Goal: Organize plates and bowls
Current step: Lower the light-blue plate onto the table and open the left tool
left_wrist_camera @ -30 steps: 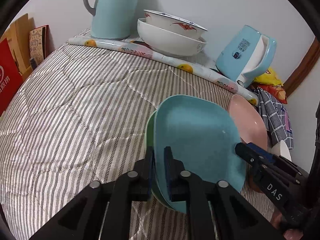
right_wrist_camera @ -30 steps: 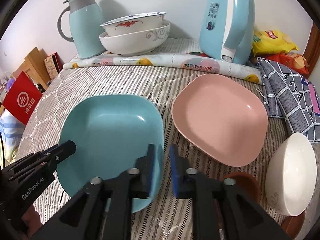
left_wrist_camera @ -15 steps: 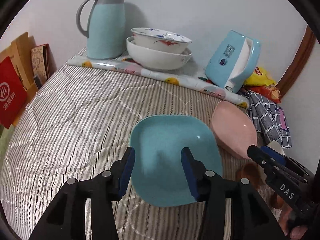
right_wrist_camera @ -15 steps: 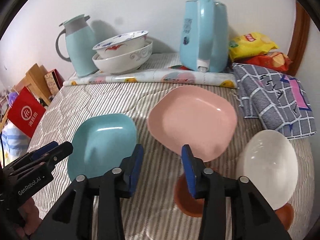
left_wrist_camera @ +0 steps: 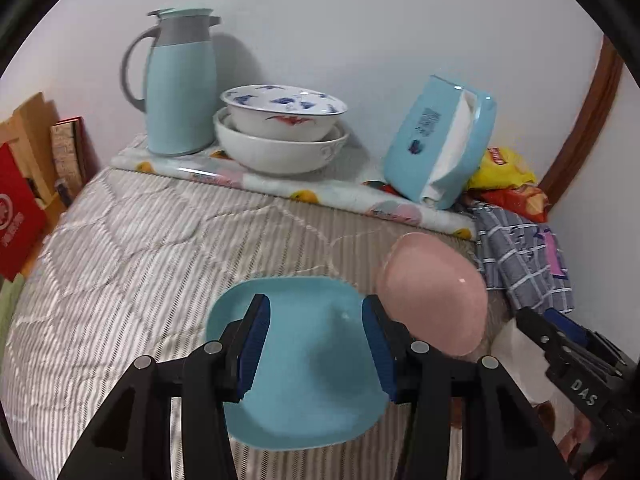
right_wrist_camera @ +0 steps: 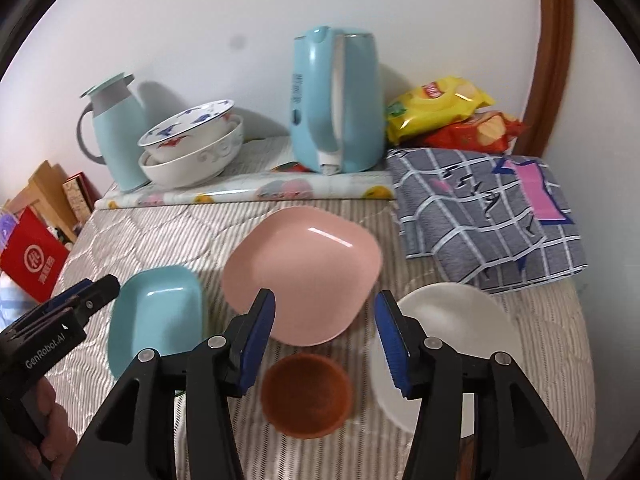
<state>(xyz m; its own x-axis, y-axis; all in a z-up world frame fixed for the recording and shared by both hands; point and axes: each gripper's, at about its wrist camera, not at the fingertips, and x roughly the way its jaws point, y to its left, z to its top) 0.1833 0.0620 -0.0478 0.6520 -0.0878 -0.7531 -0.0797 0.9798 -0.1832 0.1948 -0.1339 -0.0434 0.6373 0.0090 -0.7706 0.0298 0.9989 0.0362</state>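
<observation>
I've got both grippers over the striped quilt (right_wrist_camera: 168, 236) right now, nothing in either one. Biggest piece left in play is the pink plate (right_wrist_camera: 304, 272), sitting dead centre in the right wrist view, at about 12 o'clock from the right gripper (right_wrist_camera: 325, 336), whose jaws are spread wide and empty. The white bowl (right_wrist_camera: 452, 340) is at roughly 3 o'clock of that gripper, just beside the pink plate, and the little brown bowl (right_wrist_camera: 306, 396) sits at 6 o'clock, right under the jaws.

The teal plate (left_wrist_camera: 308, 364) lies flat on the quilt directly below my left gripper (left_wrist_camera: 316, 344), which is also spread open around nothing; the pink plate is at its 2 o'clock. There might be another plate under the teal one, but I can't tell from here.

So I reckon I'm between picks: teal one is parked, pink one looks like the next to stack on it. The next move calls for dropping the right gripper low, catching the pink plate by its near rim, and carrying it over to 9 o'clock without nudging the brown bowl.
</observation>
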